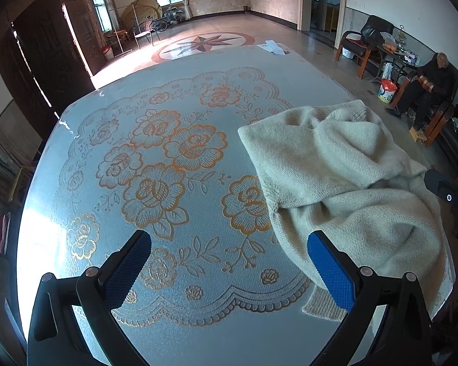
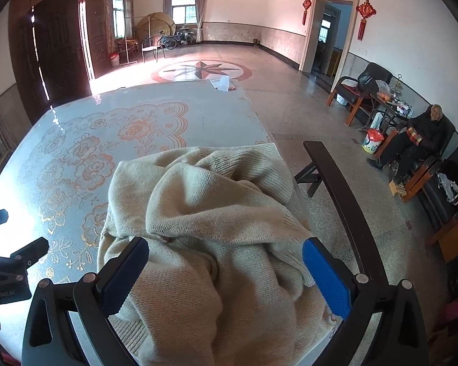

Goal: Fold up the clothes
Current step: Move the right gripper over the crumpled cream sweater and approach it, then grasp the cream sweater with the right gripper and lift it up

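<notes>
Left wrist view puts the cream knit sweater (image 1: 345,177) in the right half of the frame, heaped on the floral tablecloth (image 1: 168,158) at the table's edge, with one ribbed hem (image 1: 323,305) trailing toward the bottom of the frame. Your left gripper (image 1: 229,271) is spread wide with nothing between its blue pads; only tablecloth shows in the gap, and its right pad sits just beside the sweater's lower edge. In the right wrist view the sweater (image 2: 216,213) fills the lower centre, crumpled in soft overlapping folds, and your right gripper (image 2: 226,277) is likewise spread wide above it, gripping nothing. The sweater is bunched, not squared, so it does not yet lie as a folded garment would. Expect it to be light, limp and stretchy: the knit should sag and drag across the cloth rather than hold a crease. Judging by the folds, firmer holds are the ribbed bands, the hem near your left pad or the ribbed edge (image 2: 253,155) at the far side of the heap, rather than the loose middle.
</notes>
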### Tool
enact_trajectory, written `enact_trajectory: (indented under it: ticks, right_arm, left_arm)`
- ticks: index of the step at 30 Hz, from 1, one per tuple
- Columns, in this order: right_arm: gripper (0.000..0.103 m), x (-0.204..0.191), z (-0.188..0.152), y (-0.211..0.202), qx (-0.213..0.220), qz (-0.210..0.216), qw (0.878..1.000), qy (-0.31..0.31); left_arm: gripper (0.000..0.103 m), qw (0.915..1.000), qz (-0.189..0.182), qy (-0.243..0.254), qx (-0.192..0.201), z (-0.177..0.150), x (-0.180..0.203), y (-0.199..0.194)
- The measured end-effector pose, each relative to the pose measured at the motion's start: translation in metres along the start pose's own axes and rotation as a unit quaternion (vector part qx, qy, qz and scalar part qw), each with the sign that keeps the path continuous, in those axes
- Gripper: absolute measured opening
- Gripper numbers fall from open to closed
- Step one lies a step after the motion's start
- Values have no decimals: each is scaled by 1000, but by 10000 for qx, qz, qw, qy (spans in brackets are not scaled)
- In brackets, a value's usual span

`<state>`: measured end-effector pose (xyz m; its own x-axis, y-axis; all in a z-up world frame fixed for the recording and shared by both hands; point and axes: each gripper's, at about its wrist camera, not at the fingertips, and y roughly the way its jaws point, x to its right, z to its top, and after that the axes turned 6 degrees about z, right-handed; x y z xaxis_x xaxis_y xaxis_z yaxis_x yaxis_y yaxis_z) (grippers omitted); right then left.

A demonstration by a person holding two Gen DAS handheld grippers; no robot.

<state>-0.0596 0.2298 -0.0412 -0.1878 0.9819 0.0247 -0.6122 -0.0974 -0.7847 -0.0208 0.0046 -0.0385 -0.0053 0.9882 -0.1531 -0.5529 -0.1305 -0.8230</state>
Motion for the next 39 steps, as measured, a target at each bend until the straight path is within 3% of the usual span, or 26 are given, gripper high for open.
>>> enact_trajectory:
  ticks: [5, 12, 15, 19, 30, 31, 32, 33, 34, 36, 39]
  right_arm:
    - [103, -2, 9, 26, -281, -223, 9979, -541]
    - [103, 3, 22, 60, -879, -52, 9907, -1038]
    - [103, 14, 25, 53, -799, 188, 9933, -811]
    - [103, 11, 24, 49, -813, 227, 9905, -1085]
    - [100, -24, 19, 104, -1199, -157, 9667, -2255]
    - [97, -22, 22, 111, -1248, -114, 9689, -2135]
    - [73, -18, 25, 118, -1311, -6, 9724, -1933]
    - [39, -13, 28, 124, -1380, 200, 9768, -1625]
    - [27, -6, 30, 128, -1432, 412, 9809, -1247]
    - [15, 3, 30, 134, -1454, 602, 9840, -839]
    - [12, 16, 32, 128, -1291, 1108, 9851, -237]
  left_arm:
    - [103, 9999, -29, -62, -109, -7, -6, 13]
    - [103, 9999, 3, -25, -142, -6, -4, 33]
    - [103, 9999, -16, 28, -127, 2, 0, 36]
    - [103, 9997, -158, -44, -181, 4, 1, 37]
    - [103, 9988, -216, -327, -309, -3, -13, 36]
    - [103, 9986, -207, -342, -332, -4, -15, 36]
    - [103, 9985, -207, -360, -353, -6, -17, 36]
    - [103, 9984, -191, -387, -364, -7, -20, 37]
    - [103, 9983, -172, -415, -372, -9, -23, 37]
    - [103, 9977, -130, -519, -410, -11, -31, 38]
    - [103, 9964, -81, -712, -457, -14, -43, 41]
